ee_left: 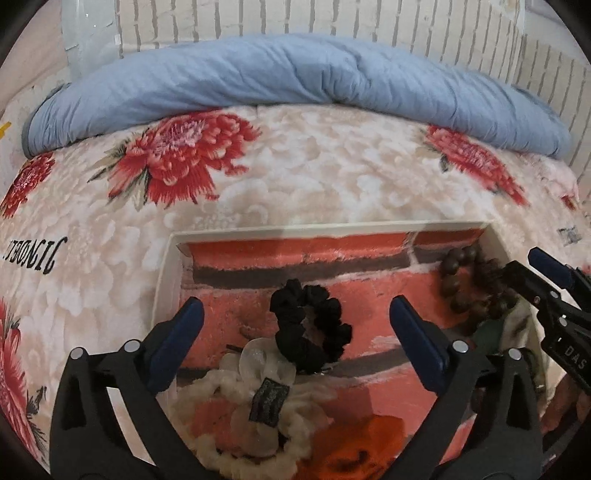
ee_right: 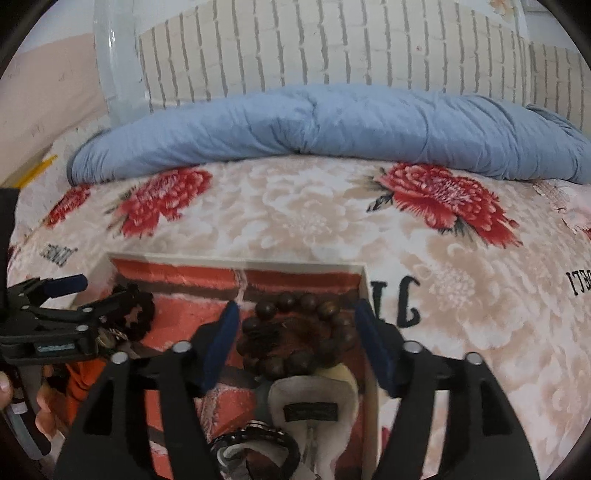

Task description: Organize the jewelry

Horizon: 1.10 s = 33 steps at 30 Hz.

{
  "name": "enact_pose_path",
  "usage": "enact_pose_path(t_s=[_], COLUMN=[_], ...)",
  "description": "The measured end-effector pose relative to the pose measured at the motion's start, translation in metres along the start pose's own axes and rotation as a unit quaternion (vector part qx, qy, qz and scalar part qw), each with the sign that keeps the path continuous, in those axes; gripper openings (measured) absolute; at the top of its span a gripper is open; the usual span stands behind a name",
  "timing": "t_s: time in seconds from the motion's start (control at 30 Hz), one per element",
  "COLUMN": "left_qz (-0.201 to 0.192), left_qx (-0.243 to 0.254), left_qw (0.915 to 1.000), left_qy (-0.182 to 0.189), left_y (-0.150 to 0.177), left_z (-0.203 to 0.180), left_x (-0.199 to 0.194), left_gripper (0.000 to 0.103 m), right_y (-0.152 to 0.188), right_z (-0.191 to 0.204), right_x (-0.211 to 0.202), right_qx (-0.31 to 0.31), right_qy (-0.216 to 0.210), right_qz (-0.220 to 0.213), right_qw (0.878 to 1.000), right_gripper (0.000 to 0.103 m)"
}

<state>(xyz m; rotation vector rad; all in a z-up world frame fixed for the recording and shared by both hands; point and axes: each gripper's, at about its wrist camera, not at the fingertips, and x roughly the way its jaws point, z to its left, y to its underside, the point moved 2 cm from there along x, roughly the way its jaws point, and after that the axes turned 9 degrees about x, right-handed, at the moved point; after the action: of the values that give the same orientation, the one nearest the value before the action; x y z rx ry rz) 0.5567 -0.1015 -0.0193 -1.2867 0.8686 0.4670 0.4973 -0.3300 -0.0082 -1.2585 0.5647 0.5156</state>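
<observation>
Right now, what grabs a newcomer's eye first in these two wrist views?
The shallow white tray on the flowered blanket, its floor printed like red brick. In it, the black scrunchie lies between the open left gripper's fingers, untouched; the brown bead bracelet sits in the far right corner between the open right gripper's fingers, also free. Behind, a rolled blue quilt runs along the white brick wall.

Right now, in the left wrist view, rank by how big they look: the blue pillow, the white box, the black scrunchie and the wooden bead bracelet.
1. blue pillow
2. white box
3. black scrunchie and wooden bead bracelet: look alike; the bracelet is partly hidden, so unranked.
</observation>
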Motion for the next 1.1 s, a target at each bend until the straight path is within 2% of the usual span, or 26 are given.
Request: enact_pose_path(t_s=[0.13, 0.27, 0.4, 0.47, 0.53, 0.77, 0.93, 1.1], left_qz=[-0.037, -0.072, -0.107, -0.129, -0.145, -0.158, -0.176, -0.191], left_qx=[-0.007, -0.020, -0.008, -0.005, -0.007, 0.000, -0.001, 0.005], left_qw=[0.9992, 0.9970, 0.9925, 0.9889, 0.9860, 0.9818, 0.9807, 0.9780], left_qy=[-0.012, -0.017, -0.058, -0.073, -0.083, -0.105, -0.085, -0.084], left_y=[-0.002, 0.009, 0.035, 0.058, 0.082, 0.165, 0.223, 0.271], left_z=[0.003, 0.002, -0.003, -0.005, -0.008, -0.028, -0.044, -0.063], left_x=[-0.030, -0.067, -0.112, -0.140, -0.164, -0.218, -0.250, -0.271], left_gripper=[0.098, 0.098, 0.098, 0.098, 0.098, 0.098, 0.098, 0.098], right_y=[-0.003, 0.000, 0.014, 0.028, 0.047, 0.126, 0.172, 0.226], right_z=[-0.005, -0.006, -0.002, 0.003, 0.007, 0.010, 0.008, 0.003], right_x=[-0.009, -0.032, -0.070, -0.096, -0.123, -0.198, -0.233, -0.268], right_qx=[0.005, -0.003, 0.005, -0.003, -0.007, -0.013, -0.015, -0.012], right_qy=[0.001, 0.020, 0.004, -0.001, -0.008, -0.012, -0.005, 0.001], right_qz=[-0.009, -0.023, -0.039, -0.056, -0.070, -0.099, -0.106, -0.103], right_qw=[1.000, 1.000, 0.999, 0.998, 0.997, 0.995, 0.994, 0.995], right_gripper=[0.085, 0.091, 0.091, 0.099, 0.099, 0.099, 0.099, 0.099])
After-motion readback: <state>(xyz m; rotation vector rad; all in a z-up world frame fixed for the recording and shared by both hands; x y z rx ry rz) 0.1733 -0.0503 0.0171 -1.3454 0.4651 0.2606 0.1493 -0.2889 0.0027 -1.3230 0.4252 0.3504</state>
